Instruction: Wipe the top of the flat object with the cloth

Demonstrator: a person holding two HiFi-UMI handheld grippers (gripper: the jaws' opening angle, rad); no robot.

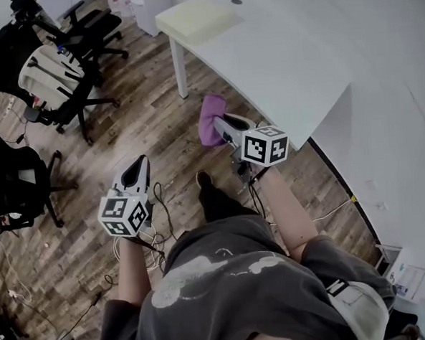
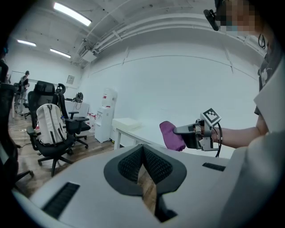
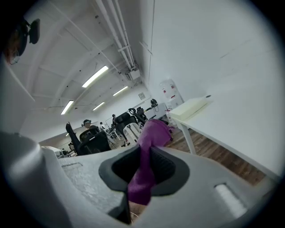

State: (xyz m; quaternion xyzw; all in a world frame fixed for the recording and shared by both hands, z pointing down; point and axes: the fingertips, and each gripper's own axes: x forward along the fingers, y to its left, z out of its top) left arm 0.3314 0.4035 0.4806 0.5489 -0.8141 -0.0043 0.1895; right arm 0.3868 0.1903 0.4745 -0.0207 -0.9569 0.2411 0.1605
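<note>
The right hand-held gripper [image 3: 143, 165] is clamped on a purple cloth [image 3: 153, 133], its jaws pressed onto the fabric from both sides. The cloth is bunched and soft-folded. One end pokes out behind the pads and the larger end stands out past the jaw tips. In the head view the cloth [image 1: 210, 120] hangs in the air over the wooden floor [image 1: 151, 97], just left of the white worktop [image 1: 292, 67] and clear of its edge. Its long axis runs near to far, in line with the right hand-held gripper [image 1: 223, 126], with the free end pointing far.

The left hand-held gripper [image 2: 143, 161] has its jaws together at the tips with nothing between them. It is held lower left, over the floor and well apart from the worktop.

The flat object [image 1: 196, 19], a pale yellow pad, lies flat on the far left corner of the worktop, its long side running left to right, well apart from the cloth. Office chairs [image 1: 63, 74] stand on the floor at far left.
</note>
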